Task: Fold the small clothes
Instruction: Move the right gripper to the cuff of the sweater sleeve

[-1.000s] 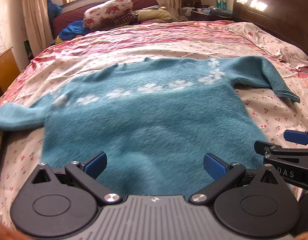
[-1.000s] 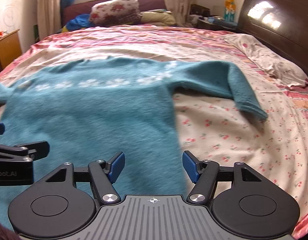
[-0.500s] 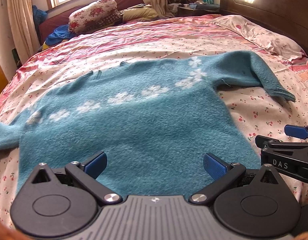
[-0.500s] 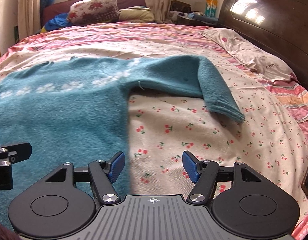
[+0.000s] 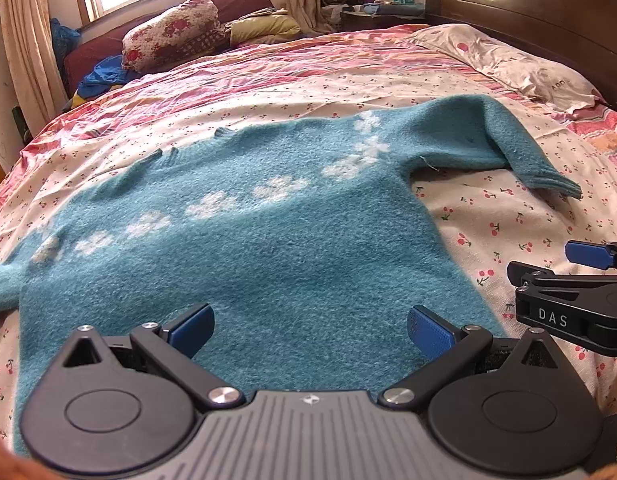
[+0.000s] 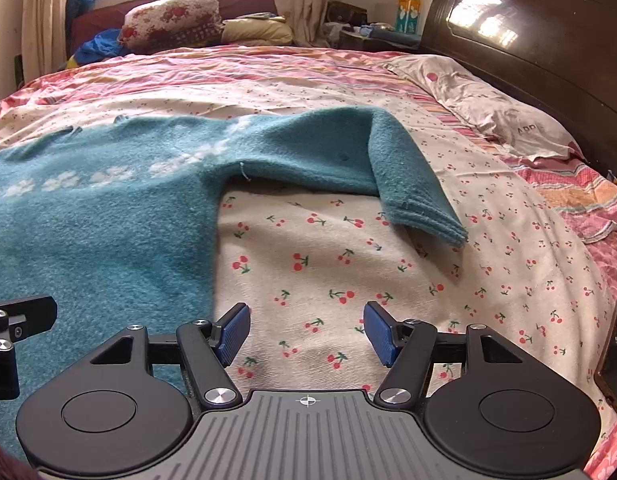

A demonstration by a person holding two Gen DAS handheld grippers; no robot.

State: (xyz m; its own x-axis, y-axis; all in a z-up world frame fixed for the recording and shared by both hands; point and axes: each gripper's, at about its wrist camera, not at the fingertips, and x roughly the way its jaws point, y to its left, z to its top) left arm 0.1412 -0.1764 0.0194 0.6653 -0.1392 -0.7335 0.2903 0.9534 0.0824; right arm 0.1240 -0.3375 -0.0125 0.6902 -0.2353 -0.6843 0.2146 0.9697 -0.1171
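A teal knit sweater (image 5: 268,264) with a row of white flowers lies flat, front down toward me, on the cherry-print bedsheet (image 6: 348,272). Its right sleeve (image 6: 408,184) bends down toward me, and its left sleeve (image 5: 0,284) runs off the left edge. My left gripper (image 5: 310,330) hangs open over the sweater's lower right part, with nothing between its pads. My right gripper (image 6: 307,332) is over bare sheet just right of the sweater's side edge (image 6: 212,264). Its jaws are closing slightly, still wide apart, with nothing between them. Each gripper shows at the other view's edge.
A dark wooden headboard (image 6: 528,32) and a pale pillow (image 6: 504,120) are at the right. Folded floral bedding (image 5: 172,32) and a cluttered nightstand (image 6: 372,36) sit beyond the bed. A dark flat object (image 6: 614,360) is at the right edge.
Both grippers have moved right across the sweater. The right one, earlier above the knit, is now over bare sheet beside its edge. The sweater itself has not moved.
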